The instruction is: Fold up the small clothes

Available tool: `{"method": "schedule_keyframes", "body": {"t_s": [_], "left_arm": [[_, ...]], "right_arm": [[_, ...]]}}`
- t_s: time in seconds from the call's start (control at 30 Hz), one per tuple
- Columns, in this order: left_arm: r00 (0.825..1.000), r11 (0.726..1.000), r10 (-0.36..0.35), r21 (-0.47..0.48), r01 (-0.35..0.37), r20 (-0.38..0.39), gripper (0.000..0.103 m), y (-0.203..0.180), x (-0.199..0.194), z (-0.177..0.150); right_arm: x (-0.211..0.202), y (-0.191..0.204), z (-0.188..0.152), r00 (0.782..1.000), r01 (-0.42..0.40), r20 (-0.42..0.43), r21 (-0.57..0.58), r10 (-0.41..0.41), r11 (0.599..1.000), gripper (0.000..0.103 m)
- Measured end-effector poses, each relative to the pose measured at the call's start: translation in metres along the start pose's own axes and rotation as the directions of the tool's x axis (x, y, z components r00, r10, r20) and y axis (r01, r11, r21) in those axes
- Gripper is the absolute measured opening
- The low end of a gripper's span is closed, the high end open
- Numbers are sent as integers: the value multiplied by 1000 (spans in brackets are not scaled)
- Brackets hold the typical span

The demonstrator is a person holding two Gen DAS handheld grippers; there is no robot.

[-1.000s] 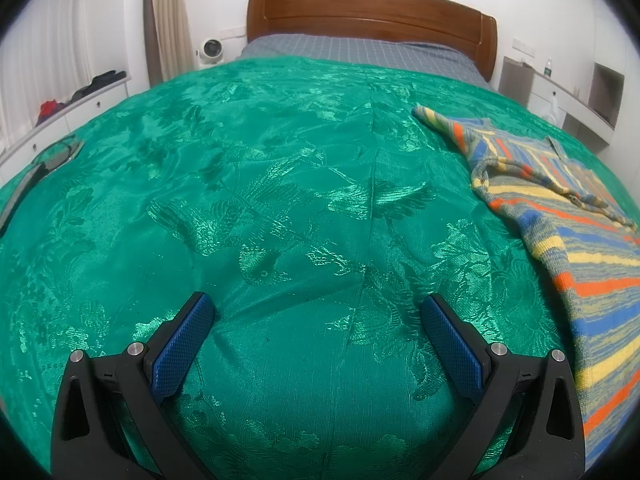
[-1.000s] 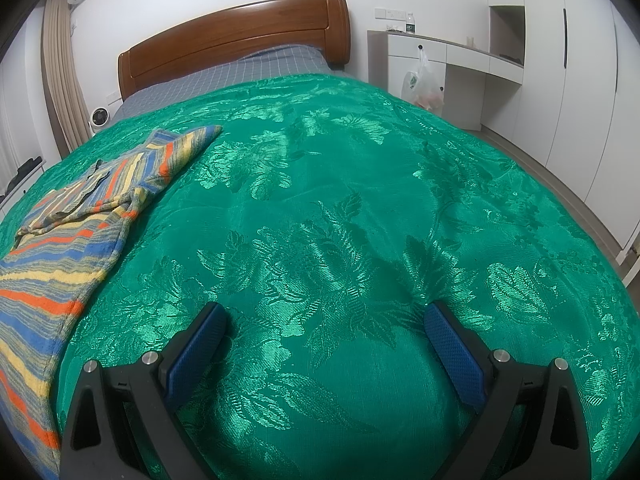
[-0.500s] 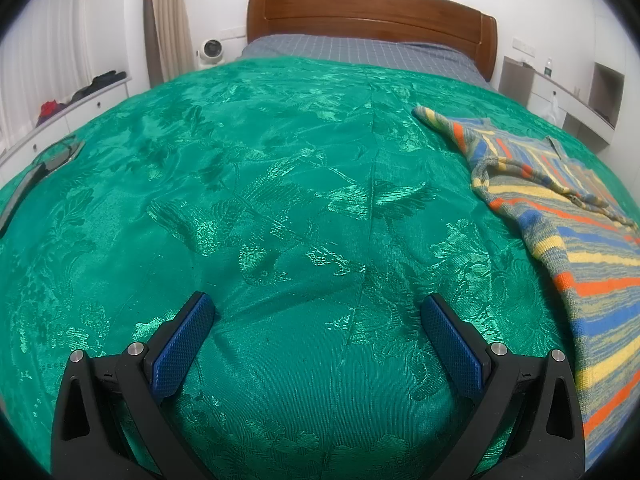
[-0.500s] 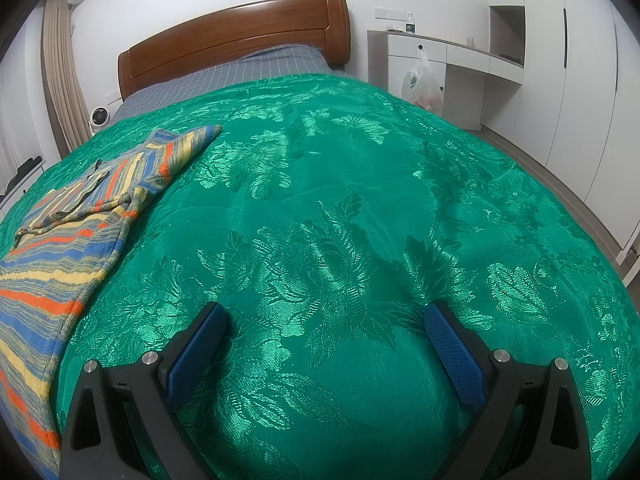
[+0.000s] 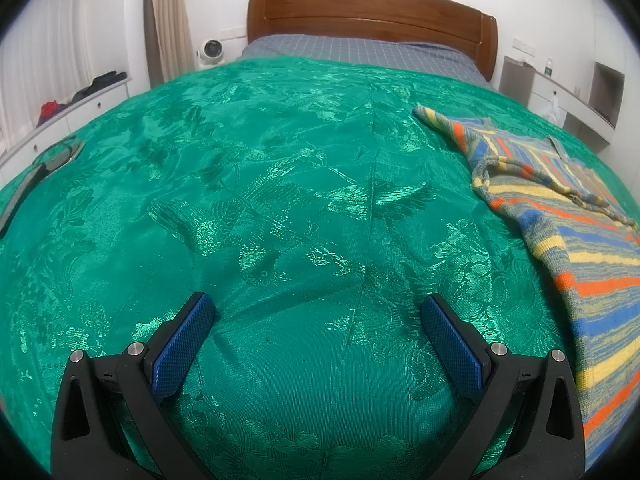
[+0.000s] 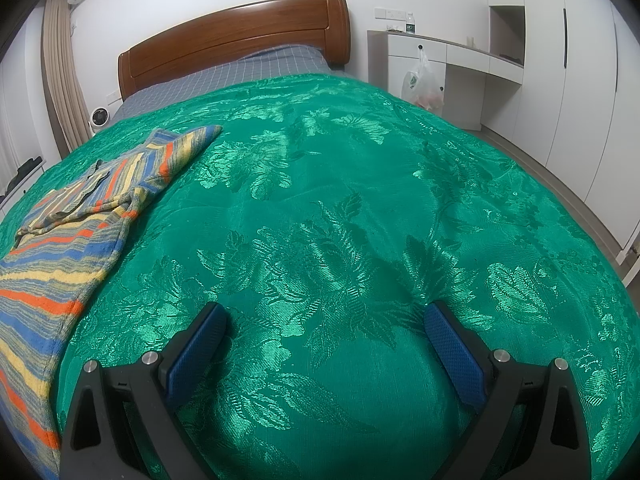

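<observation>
Left wrist view first: your left tongs (image 5: 316,312) are spread wide with nothing between the blue pads, hovering over the shiny green floral brocade bedspread (image 5: 280,200). The striped knitted garment in blue, yellow and orange (image 5: 580,248) lies off to the right of these tongs, well apart from them, with a sleeve reaching away toward the brown wooden headboard (image 5: 372,12). Honestly nothing has changed over the last second: same framing, same cloth, same gap.

Right wrist view: your right tongs (image 6: 326,320) are also wide open and empty over bare bedspread. The garment sits to their left, running from near the left pad's side up toward the headboard, collar area rumpled but the body fairly flat.

So it lies between your two tongs and neither touches it. Since nothing has moved, I'd say the fold hasn't started. You'll probably want to bring both tongs inward to an edge or that sleeve.
</observation>
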State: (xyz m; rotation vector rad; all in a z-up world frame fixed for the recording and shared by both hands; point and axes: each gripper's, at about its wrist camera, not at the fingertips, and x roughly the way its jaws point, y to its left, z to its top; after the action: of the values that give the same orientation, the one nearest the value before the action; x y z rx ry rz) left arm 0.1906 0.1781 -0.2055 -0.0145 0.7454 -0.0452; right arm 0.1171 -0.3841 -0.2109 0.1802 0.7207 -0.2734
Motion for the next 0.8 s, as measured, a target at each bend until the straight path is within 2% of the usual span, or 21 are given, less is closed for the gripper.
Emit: {"method": "schedule_keyframes", "body": {"t_s": [0.67, 0.8], "left_arm": [[1000, 1000, 2, 2, -2, -1, 103, 0, 0, 0], [1000, 1000, 3, 2, -3, -22, 103, 2, 0, 3]], "right_arm": [[0, 0, 1, 1000, 5, -3, -3, -5, 1000, 99], [2, 4, 4, 999, 26, -25, -17, -26, 1000, 99]]}}
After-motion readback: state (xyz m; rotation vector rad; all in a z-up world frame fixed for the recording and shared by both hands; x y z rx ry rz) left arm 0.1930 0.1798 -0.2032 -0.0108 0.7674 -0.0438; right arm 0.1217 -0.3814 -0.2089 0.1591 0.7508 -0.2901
